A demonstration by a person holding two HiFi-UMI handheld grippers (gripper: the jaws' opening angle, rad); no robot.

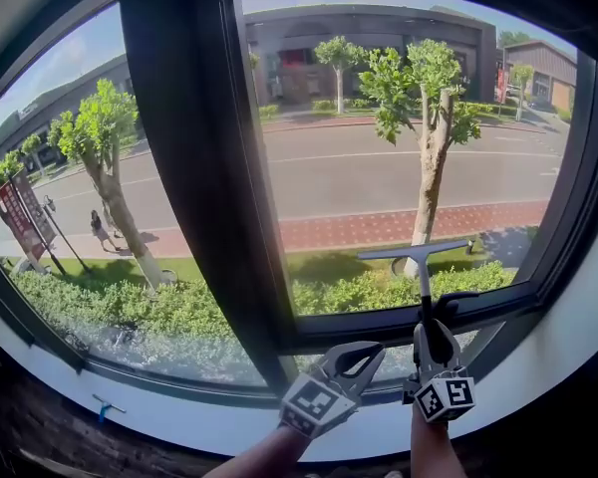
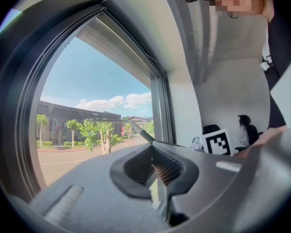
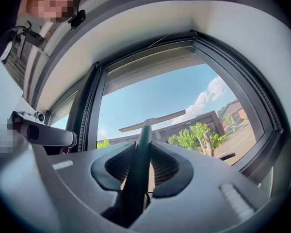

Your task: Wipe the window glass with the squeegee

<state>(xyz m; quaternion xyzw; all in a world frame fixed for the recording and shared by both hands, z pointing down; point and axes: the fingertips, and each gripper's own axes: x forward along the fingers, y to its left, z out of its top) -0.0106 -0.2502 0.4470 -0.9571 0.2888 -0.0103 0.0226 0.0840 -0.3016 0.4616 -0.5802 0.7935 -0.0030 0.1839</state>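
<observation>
Squeegee [image 1: 423, 275]: prob light, stiff, thin handle; we've got right gripper [image 1: 429, 322] clamped low on it; left gripper [image 1: 357, 358] closed, empty.

Bright daylight, fisheye edges, blurred foreground

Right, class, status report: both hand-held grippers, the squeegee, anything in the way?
Right hand-held gripper shut on dark T-shaped squeegee. Left hand-held gripper shut, empty. Blade low at right window pane. Nothing blocking it.

No legible text anywhere, red roadside sign [image 1: 20, 219] outside with white lettering too small to read, left marker [image 1: 312, 403] and right marker [image 1: 446, 397] black-and-white square patterns only
</observation>
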